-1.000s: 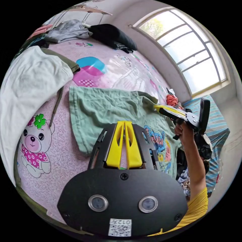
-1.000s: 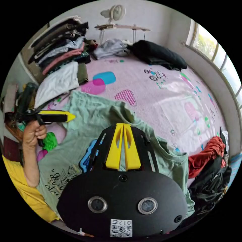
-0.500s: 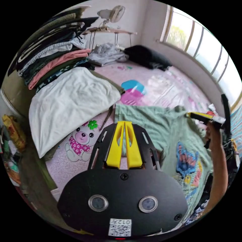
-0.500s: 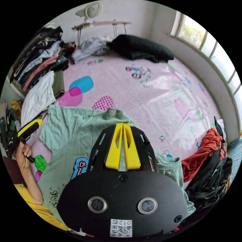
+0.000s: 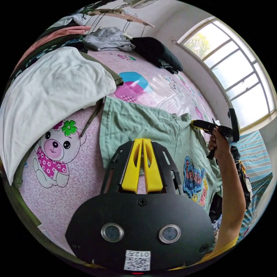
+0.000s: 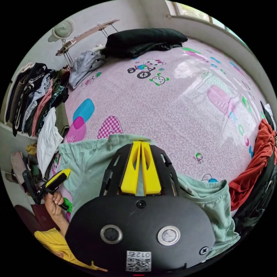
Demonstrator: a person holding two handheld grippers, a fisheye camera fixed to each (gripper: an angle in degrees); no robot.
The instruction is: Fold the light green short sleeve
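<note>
In the left gripper view, the left gripper point(image 5: 142, 141) hangs with its yellow jaws pressed together, grasping nothing, over the light green short sleeve shirt point(image 5: 138, 124) spread on the pink bedsheet point(image 5: 66, 190) (a white garment point(image 5: 52, 86) lies beside it). The right gripper point(image 5: 194, 123) sits by the collar. In the right gripper view, its jaws are clenched above the shirt's collar; whether they pinch cloth I cannot tell.

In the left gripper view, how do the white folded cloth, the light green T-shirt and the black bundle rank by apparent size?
1-2. White folded cloth and light green T-shirt: unsure; the shirt is partly hidden.
3. Black bundle, though it lies farther away.
</note>
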